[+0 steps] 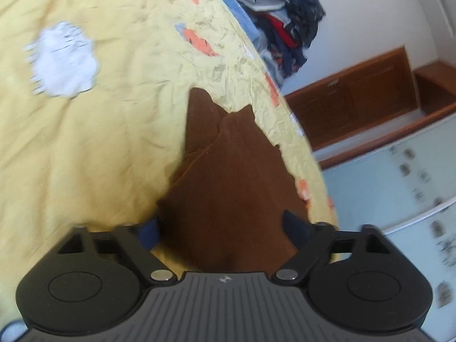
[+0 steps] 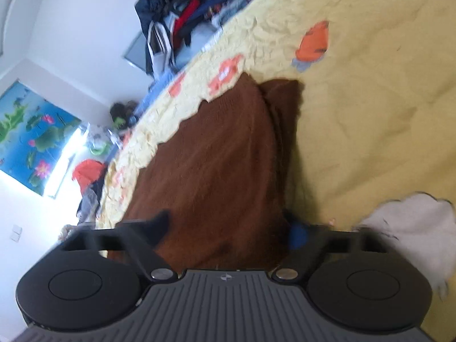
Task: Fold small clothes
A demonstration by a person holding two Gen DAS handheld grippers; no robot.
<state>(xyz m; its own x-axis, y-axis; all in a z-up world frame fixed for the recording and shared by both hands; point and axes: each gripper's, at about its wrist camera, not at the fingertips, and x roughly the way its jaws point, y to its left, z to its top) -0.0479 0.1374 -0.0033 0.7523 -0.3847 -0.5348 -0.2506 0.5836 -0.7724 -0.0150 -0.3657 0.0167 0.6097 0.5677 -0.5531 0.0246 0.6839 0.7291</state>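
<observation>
Between both pairs of fingers I have the same brown garment (image 1: pixel 228 176), one piece of cloth lying on the yellow bedspread (image 1: pixel 85 142), and that shared hold is what the next fold turns on. My left gripper (image 1: pixel 225 228) has cloth filling the gap from finger to finger, so I read it as closed at a middling width on the near end of the garment; my right gripper (image 2: pixel 228 225) looks the same, jaws half drawn in with brown cloth bunched between them. From each gripper the garment runs straight away toward the far edge of the bed, its long axis in line with the fingers, and it narrows to two small points at the far end in the left view. Neither hand is clearly nearer; each sits at its own near corner. I judge the coming move to be lifting this near edge and carrying it over toward the far end. By count: one brown garment, two grippers, one white patch (image 1: pixel 64 59) on the bedspread, several orange prints (image 2: pixel 312 42), and one pile of clothes (image 1: pixel 285 20) beyond the bed.
</observation>
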